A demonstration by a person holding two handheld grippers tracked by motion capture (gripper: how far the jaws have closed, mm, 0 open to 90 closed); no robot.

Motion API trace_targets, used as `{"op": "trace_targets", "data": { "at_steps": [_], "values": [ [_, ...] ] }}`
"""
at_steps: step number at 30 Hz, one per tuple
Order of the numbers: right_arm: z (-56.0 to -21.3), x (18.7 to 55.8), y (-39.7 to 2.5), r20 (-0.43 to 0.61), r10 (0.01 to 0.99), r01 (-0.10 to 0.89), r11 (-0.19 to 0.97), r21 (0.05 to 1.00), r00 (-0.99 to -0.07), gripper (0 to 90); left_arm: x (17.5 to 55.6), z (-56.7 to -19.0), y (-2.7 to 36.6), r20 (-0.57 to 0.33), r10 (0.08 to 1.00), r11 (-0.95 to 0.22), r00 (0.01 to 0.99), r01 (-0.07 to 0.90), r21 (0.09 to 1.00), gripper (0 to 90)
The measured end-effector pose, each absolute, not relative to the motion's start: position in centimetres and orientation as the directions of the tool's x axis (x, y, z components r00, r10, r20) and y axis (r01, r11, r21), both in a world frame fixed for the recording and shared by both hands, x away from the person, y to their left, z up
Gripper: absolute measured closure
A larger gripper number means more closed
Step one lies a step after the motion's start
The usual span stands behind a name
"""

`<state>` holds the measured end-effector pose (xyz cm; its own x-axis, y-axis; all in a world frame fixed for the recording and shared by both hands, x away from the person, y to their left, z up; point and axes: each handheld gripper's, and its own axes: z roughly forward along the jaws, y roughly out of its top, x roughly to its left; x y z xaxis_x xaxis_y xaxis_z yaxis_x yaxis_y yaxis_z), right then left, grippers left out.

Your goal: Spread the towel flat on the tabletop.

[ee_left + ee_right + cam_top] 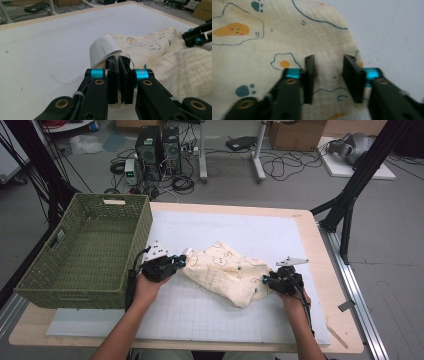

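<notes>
White mat (280,235): our left gripper (119,65) pinches the cloth (227,270) edge to lift it; right gripper (329,75) gapes over it.

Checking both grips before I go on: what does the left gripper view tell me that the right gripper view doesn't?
The left gripper view shows the left gripper shut on the cloth's edge beside a curled white label, with the right gripper farther off. The right gripper view shows its jaws open with the cloth between them. Both show the cream printed cloth on the white mat.
</notes>
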<state>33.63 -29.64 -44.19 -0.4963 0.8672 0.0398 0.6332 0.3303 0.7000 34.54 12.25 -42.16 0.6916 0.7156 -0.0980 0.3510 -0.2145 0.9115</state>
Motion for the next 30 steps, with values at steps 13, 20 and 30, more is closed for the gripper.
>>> {"op": "trace_targets", "data": {
  "at_steps": [13,20,30],
  "values": [
    [-43.3,36.4,-31.6,-0.072,0.926,0.661,0.318,0.680,-0.371,88.0,32.0,-43.2,11.9,-0.117,0.661,-0.252,0.741,0.366,0.896,85.6],
    [-42.6,36.5,-32.5,-0.054,0.950,0.634,0.247,0.733,-0.309,77.2,30.8,-43.6,11.7,-0.165,0.605,-0.272,0.779,0.397,0.876,79.1],
    [-42.3,34.0,-31.3,0.034,0.897,0.590,0.260,0.764,-0.440,61.9,31.6,-41.5,13.3,-0.174,0.686,-0.176,0.707,0.393,0.903,51.7]
  ]
}}
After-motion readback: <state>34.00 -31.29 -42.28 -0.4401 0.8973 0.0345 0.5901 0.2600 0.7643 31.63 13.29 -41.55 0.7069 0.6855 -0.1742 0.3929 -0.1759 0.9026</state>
